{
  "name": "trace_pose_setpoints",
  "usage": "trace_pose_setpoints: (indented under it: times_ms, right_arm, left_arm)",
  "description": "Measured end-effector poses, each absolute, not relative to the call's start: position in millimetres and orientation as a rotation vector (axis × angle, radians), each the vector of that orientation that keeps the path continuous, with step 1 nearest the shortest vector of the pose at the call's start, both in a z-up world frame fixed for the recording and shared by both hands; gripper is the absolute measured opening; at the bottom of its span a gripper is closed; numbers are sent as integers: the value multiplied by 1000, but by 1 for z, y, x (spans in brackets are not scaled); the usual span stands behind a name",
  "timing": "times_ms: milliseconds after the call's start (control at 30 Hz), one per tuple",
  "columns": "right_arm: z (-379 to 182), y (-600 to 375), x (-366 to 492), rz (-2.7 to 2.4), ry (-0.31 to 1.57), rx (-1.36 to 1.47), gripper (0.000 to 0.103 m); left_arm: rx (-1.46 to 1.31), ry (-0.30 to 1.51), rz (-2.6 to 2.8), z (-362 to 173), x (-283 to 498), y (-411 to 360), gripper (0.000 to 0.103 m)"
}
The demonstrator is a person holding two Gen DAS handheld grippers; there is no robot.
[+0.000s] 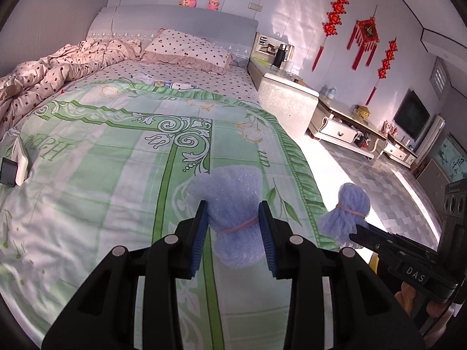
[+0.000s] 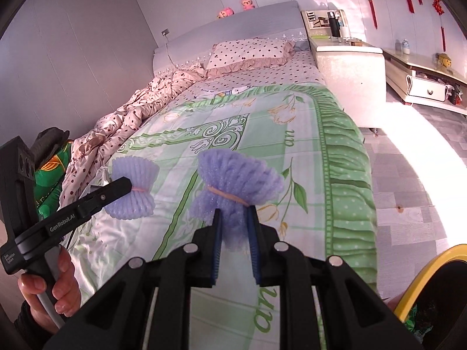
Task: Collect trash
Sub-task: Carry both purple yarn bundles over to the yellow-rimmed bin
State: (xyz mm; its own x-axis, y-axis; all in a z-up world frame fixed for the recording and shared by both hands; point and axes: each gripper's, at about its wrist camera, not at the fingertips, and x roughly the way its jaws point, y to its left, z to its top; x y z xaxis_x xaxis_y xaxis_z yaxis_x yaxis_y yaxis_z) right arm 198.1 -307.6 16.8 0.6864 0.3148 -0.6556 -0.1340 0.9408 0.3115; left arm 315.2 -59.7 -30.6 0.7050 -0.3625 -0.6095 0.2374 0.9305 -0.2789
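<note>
L gripper pinches a blue foam bundle w/ a pink rubber band round its waist; both blue pads press on the foam at the band, jaws only narrowly apart, bundle held clear above the bed. R gripper is likewise pressed onto a second foam bundle, tied w/ a tan band; pads grip the lower tuft just under the band, fanned end sticking up and away. In the left wrist view the R gripper shows at right, its bundle near the bed's right edge; in the right wrist view the L gripper comes in from the left w/ its bundle, a hand round the handle. The two bundles sit side by side, apart, not touching. Below: green-and-white floral quilt over the near half of the bed, dotted pink duvet crumpled far left, dotted pillow at the grey headboard. White nightstand just right of the bed, low cabinet farther right, red knot ornaments on the wall. A yellow rim of a dark container shows at near right in the right wrist view.
</note>
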Motion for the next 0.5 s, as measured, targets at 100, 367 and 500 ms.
trace_pose_setpoints:
  times_ms: [100,367,500]
  right_arm:
    - [37,-327,171,229,740,259,16]
    - [85,-377,108,165,635,265,16]
    - [103,-409,81,121,583,282,16]
  left_arm:
    - [-160,695,-363,-11,282,-82,33]
    - [-100,631,-489,32,204,-154,33]
    - [-71,613,-545,45,179,-189,34]
